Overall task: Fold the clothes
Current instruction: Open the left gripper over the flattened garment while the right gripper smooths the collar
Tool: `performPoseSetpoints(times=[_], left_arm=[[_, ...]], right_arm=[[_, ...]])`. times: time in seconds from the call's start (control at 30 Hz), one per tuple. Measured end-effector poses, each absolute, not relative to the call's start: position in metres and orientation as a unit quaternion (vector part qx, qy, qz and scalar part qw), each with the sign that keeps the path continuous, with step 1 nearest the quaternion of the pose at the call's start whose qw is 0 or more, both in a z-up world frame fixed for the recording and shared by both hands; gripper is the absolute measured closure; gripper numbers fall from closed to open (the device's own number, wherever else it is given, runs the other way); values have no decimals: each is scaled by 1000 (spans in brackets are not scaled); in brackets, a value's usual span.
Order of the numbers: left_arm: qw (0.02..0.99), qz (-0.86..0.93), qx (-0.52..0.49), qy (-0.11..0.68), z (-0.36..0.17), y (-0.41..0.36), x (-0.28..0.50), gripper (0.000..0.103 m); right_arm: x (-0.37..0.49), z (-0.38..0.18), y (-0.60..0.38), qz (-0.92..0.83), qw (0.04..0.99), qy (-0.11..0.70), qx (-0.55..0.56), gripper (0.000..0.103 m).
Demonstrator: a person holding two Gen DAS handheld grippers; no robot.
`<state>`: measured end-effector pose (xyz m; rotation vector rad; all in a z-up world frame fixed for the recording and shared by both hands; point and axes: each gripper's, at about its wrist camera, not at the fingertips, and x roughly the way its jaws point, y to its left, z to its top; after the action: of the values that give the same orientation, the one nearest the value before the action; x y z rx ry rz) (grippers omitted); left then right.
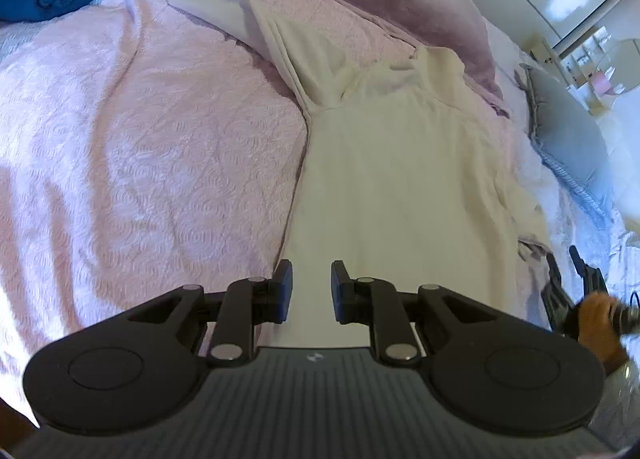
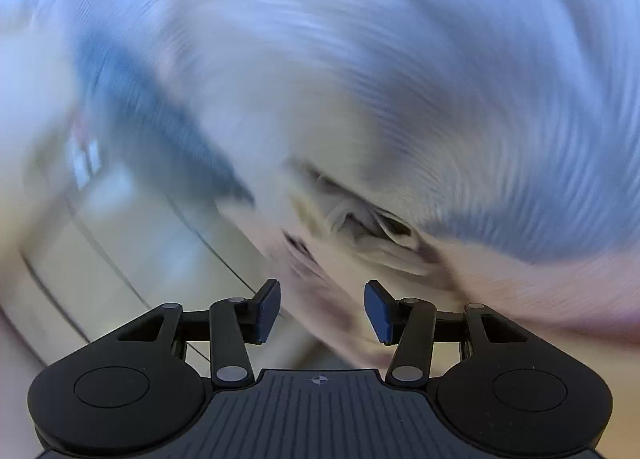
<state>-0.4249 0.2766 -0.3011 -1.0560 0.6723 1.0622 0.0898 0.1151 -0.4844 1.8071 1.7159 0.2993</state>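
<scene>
White garment on my bed

The white garment [image 1: 400, 187] lies lengthwise before me, mostly flat, its far end bunched and creased.

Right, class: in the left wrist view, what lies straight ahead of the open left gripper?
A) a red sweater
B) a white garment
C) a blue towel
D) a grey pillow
B: the white garment stretches away directly ahead of the left gripper, whose jaws stand apart.
</scene>
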Motion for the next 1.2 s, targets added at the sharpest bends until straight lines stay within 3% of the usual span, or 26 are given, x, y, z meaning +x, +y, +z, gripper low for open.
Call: performPoseSetpoints(times=[0.2, 0.37, 0.47, 0.53, 0.63, 0.77, 0.8, 0.9, 0.93, 1.2], left_arm=[[670, 480, -478, 304, -302, 288, -422, 88], [675, 466, -479, 312, -302, 296, -408, 88], [680, 455, -482, 314, -306, 302, -394, 88], [683, 447, -483, 317, -310, 305, -385, 88], [687, 441, -479, 322, -311, 308, -375, 88], [688, 443, -476, 323, -310, 312, -372, 88], [687, 444, -476, 323, -310, 313, -372, 88], [683, 445, -484, 319, -311, 315, -371, 88], [681, 444, -489, 317, -313, 315, -370, 88], [687, 436, -486, 317, -315, 312, -358, 88]], right_arm=[[65, -523, 149, -39, 300, 621, 723, 53], [60, -509, 129, -49, 313, 626, 712, 53], [46, -497, 102, -80, 314, 622, 713, 43], [33, -500, 93, -105, 298, 628, 711, 43], [49, -498, 106, -26, 390, 683, 617, 44], [79, -475, 138, 127, 524, 697, 472, 51], [84, -466, 143, 159, 548, 690, 446, 64], [93, -448, 146, 201, 607, 678, 364, 75], [84, -448, 148, 196, 609, 683, 351, 87], [91, -458, 137, 198, 602, 671, 384, 87]])
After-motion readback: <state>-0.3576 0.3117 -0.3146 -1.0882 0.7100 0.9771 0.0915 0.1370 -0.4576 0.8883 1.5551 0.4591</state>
